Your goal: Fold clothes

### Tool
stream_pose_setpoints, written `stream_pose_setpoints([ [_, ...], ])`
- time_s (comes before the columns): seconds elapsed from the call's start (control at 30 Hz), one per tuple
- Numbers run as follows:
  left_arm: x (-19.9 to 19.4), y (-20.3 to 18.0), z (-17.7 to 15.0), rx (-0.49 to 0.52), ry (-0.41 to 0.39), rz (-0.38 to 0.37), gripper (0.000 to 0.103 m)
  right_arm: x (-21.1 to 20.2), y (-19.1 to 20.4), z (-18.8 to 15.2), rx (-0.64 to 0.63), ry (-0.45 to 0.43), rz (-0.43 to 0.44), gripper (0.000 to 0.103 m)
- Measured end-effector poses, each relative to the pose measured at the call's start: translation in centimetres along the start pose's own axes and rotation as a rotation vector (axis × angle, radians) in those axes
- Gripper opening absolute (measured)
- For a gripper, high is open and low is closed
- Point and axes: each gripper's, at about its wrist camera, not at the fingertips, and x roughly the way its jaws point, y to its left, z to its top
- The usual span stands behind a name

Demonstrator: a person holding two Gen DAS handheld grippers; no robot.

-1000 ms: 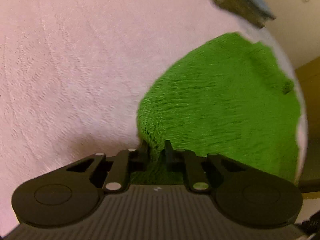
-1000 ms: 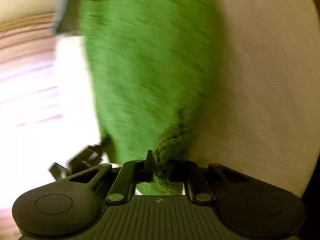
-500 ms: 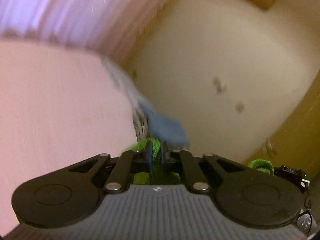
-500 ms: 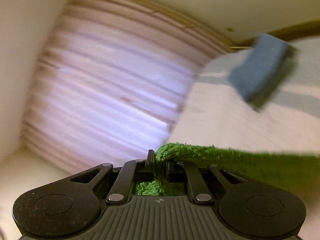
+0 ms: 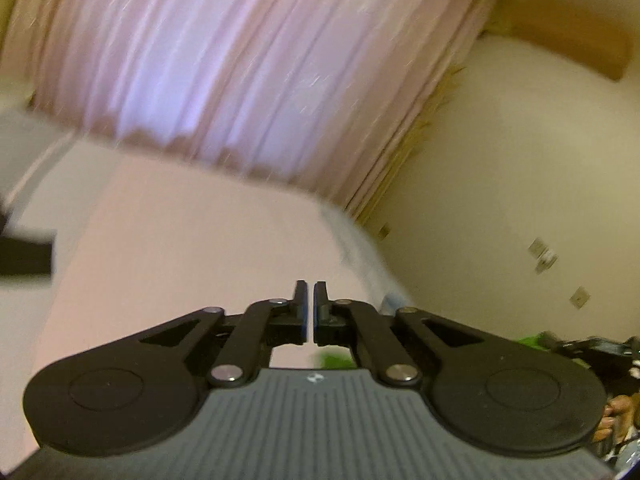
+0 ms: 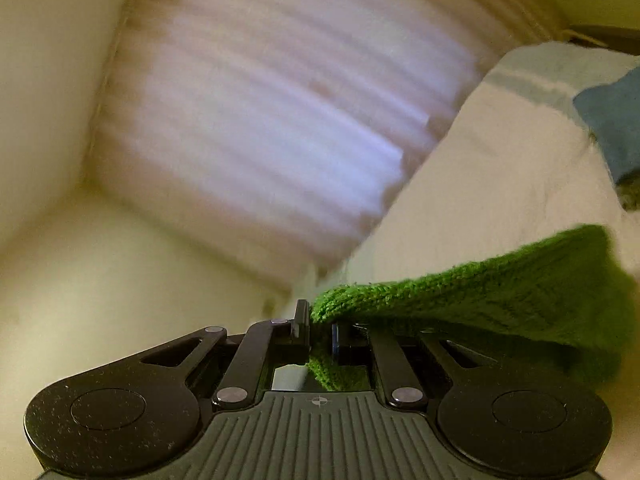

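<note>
A green knitted garment [image 6: 500, 300] hangs from my right gripper [image 6: 320, 324], which is shut on its edge; the cloth drapes to the right over the right finger, above the pale bed [image 6: 480, 184]. My left gripper [image 5: 311, 300] is nearly shut with a thin gap and nothing between its fingertips. In the left wrist view only small bits of the green garment [image 5: 336, 360] show below and at the far right, next to the other gripper [image 5: 600, 348].
Pink curtains [image 5: 224, 72] and cream walls [image 5: 520, 184] fill the background. The pink bed surface [image 5: 180, 248] lies ahead of the left gripper. A folded blue cloth [image 6: 612, 120] lies on the bed at the right. A dark object [image 5: 24, 256] sits at the left edge.
Both grippers have swung up from the bed toward the curtains. The left gripper let go of the green garment; the right still holds it.
</note>
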Motion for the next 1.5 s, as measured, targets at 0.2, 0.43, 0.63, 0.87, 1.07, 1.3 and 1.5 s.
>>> stream_pose_setpoints([
  [0.2,1.5,5.5,-13.5,-0.254,0.254,0.119,0.001,-10.9,-7.8,-7.0,0.119,0.084,-0.175,0.008],
  [0.43,8.5,5.7,-24.6,-0.313,0.548,0.138,0.026,-18.1,-22.6,-13.4,0.428,0.121,-0.673,0.008],
  [0.63,15.1,2.0,-31.9,-0.154,0.762,0.095,0.034,-18.8,-28.5,-16.8,0.554,0.063,-0.749,0.008],
  [0.87,17.2,0.1,-39.5,-0.175,0.847,0.157,0.041,-19.6,-28.2,-18.9,0.447,0.077,-0.824,0.082],
  [1.07,14.9,0.1,-38.6,-0.259,0.749,0.094,0.009,-17.7,-27.4,-19.2,0.442,0.177,-0.721,0.011],
  [1.3,2.5,-0.7,-25.4,-0.271,0.381,-0.083,0.008,-17.0,-15.1,-10.0,0.169,0.103,-0.395,0.008],
  [1.5,-9.0,-2.8,-12.7,-0.157,0.066,-0.159,0.008,-14.6,-2.5,-2.0,-0.105,0.014,-0.038,0.008],
])
